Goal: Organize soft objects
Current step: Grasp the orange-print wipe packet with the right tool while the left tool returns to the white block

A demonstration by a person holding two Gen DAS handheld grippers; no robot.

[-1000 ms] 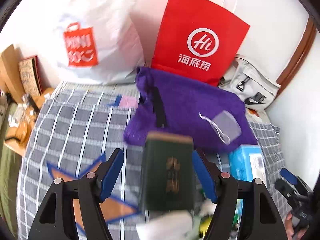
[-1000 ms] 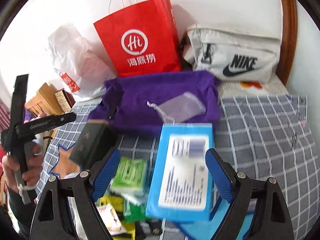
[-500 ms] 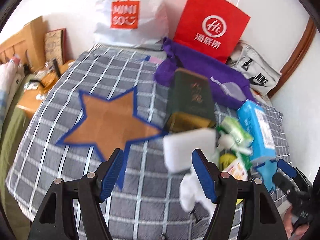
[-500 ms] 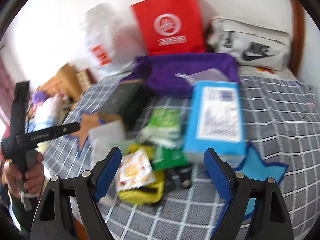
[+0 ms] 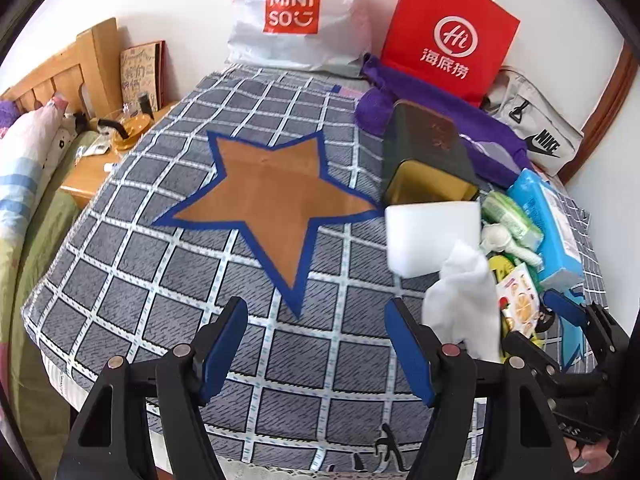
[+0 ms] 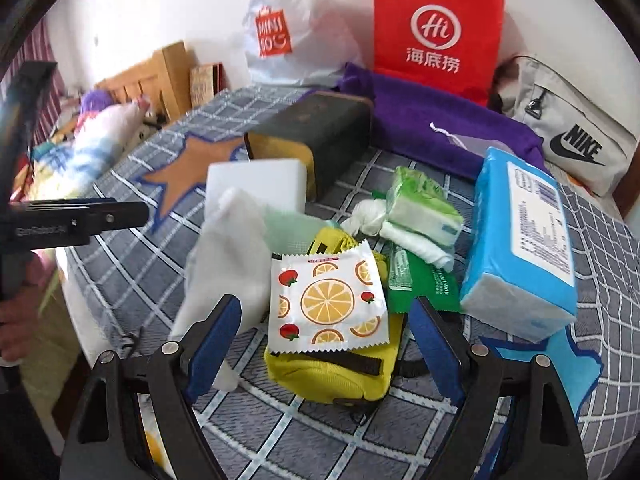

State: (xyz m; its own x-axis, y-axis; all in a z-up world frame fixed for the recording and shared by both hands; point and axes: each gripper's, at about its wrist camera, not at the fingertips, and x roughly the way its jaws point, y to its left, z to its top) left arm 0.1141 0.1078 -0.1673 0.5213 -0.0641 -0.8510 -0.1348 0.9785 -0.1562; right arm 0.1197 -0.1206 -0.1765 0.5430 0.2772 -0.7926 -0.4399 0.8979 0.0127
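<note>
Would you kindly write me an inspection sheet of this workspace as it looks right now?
Surface: checked bedspread with an orange star.
Job's things: white sponge block, white cloth, blue wipes pack, green tissue pack, yellow pouch under a fruit-print sachet.
Clutter: dark box, purple fabric.
Grippers: left gripper open, empty; right gripper open above the sachet.
Cables: nothing seen.
Surroundings: red paper bag, Miniso bag, Nike bag, wooden nightstand.

Red paper bag (image 5: 448, 36), wooden nightstand (image 5: 96, 168)
</note>
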